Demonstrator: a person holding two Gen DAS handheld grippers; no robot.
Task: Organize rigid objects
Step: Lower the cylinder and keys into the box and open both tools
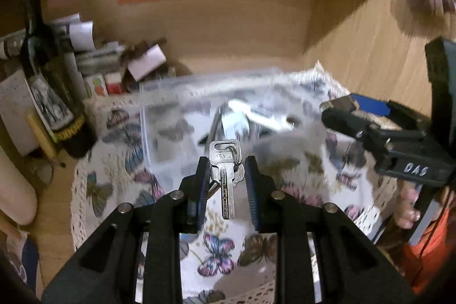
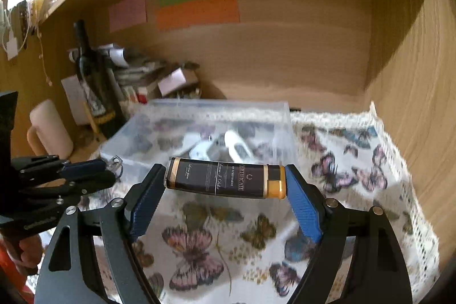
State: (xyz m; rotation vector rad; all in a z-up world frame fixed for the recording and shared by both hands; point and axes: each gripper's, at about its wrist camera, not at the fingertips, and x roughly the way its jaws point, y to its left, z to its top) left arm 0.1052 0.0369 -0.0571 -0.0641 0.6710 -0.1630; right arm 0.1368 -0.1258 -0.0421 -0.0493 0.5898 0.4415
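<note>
Where white items (image 2: 228, 146) lie, clear bin (image 2: 280, 116)

Left gripper (image 1: 225, 175): jaws closed on a bunch of keys (image 1: 225, 173), one key hanging.
Clear container (image 1: 171, 118): beyond the keys, on the butterfly cloth (image 1: 219, 250).
Right gripper (image 1: 342, 110): right edge, gripping a dark object.
Bottle (image 1: 54, 93): left edge.

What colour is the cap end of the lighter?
Orange-yellow; the lighter body is dark with gold bands. It shows best in the right wrist view.
</note>
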